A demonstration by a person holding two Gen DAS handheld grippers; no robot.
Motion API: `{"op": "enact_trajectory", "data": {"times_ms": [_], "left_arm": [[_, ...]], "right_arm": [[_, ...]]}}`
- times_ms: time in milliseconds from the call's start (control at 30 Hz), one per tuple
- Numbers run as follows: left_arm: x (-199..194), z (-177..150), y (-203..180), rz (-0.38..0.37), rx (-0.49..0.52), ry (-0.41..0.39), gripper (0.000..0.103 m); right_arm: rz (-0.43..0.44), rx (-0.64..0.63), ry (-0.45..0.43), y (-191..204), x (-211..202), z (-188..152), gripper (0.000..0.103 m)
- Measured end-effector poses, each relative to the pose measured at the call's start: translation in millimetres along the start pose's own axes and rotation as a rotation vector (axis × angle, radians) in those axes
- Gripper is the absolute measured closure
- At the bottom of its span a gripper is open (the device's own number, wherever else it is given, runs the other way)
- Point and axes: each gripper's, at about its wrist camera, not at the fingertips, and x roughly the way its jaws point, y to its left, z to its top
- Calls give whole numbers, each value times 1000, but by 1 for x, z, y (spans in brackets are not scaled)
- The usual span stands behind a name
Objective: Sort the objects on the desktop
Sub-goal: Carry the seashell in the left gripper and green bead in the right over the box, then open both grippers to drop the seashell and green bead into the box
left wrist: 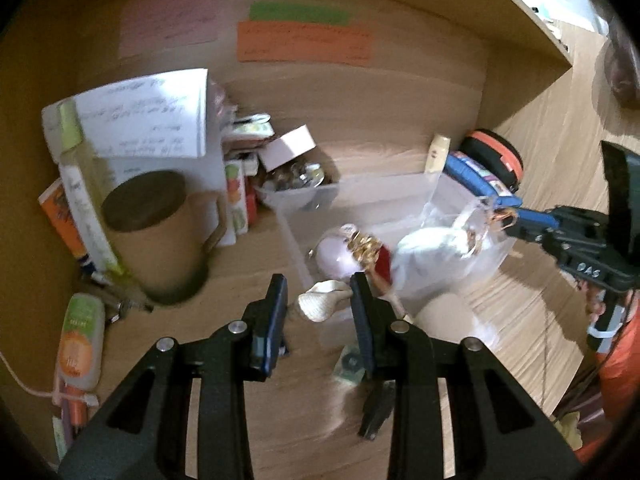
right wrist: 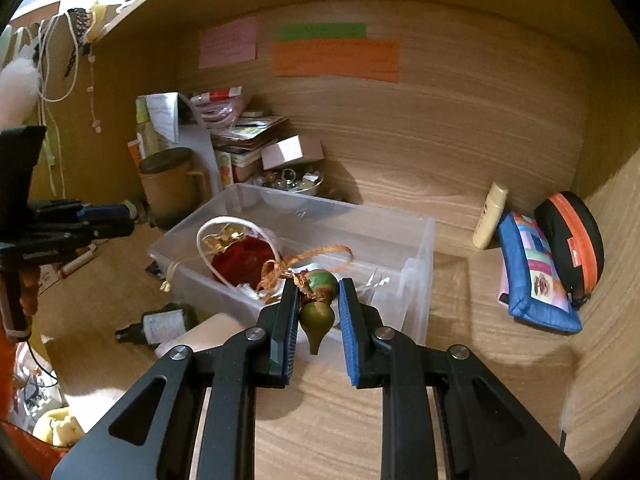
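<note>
In the left wrist view my left gripper (left wrist: 319,286) is shut on a cream ridged shell-like piece (left wrist: 322,304), held above the desk in front of the clear plastic bin (left wrist: 360,188). My right gripper (right wrist: 319,285) is shut on a gourd-shaped ornament (right wrist: 318,320) with a green-red ball on top, an olive drop below and a gold ribbon (right wrist: 304,258). It hangs over the bin's (right wrist: 420,240) near wall. Inside the bin lie a red velvet ornament (right wrist: 244,260) with a gold bow and a white loop. The right gripper (left wrist: 508,216) also shows from the left wrist.
A brown lidded mug (right wrist: 172,184), stacked papers and boxes and a bowl of trinkets (right wrist: 292,180) crowd the back left corner. A blue patchwork pouch (right wrist: 536,276), a black-and-orange case (right wrist: 572,240) and a cream tube (right wrist: 490,216) lean at the right. A small dark bottle (right wrist: 160,326) lies before the bin.
</note>
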Motion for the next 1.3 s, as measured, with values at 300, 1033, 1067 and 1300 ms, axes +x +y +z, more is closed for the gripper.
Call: {"op": "enact_trajectory", "data": {"times_ms": [300,1033,1067,1300], "left_arm": [[26,13,-13,-51,22,26,71],[79,18,-27,-98,38,133,71],[80,17,-27,-100,38,136,71],[86,15,-26,-103,34,147,71]], "right_arm": [[8,28,55,-12,23,-4,85],[12,-41,113,-9,57,0,85],[13,-46,118,-9,59,1,85],[12,-67,137,-6,67,3,85]]}}
